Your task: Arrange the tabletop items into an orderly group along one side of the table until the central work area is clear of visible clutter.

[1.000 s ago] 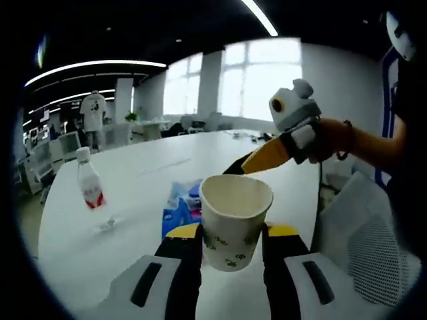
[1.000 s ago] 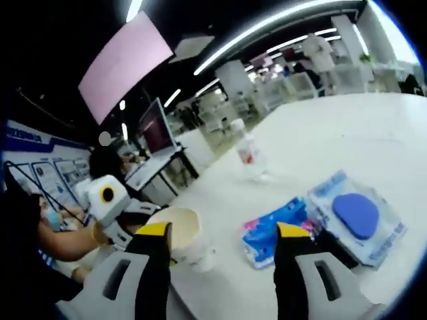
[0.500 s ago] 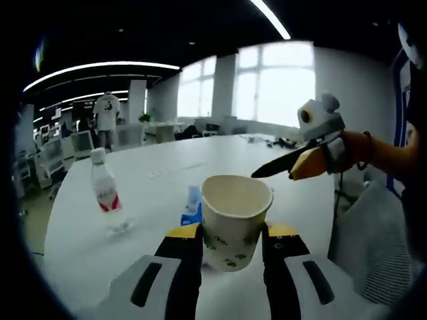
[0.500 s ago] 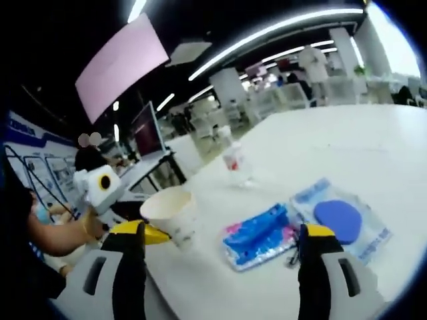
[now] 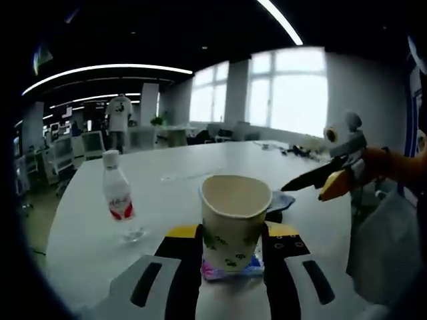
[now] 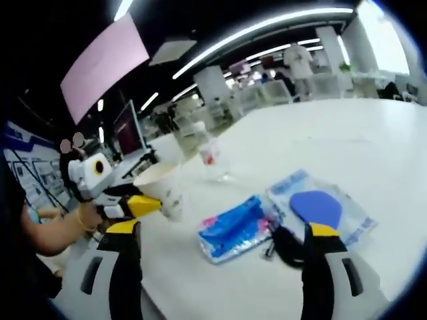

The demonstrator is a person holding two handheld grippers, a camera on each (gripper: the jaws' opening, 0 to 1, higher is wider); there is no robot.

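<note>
The patterned white paper cup (image 5: 235, 220) is being carried further left, off the table, clenched in the left gripper (image 5: 233, 248); the right gripper (image 6: 220, 243) is being held wide open and empty; the blue plastic packet (image 6: 235, 229), clear pouch (image 6: 320, 207) and small bottle (image 6: 212, 159) are still awaiting grouping.

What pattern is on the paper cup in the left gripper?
White paper cup with small green leaf-like prints, clearest in the left gripper view.

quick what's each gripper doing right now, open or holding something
Left gripper: shut on the paper cup, held between its fingers.
Right gripper: open, fingers spread wide, holding nothing.
</note>
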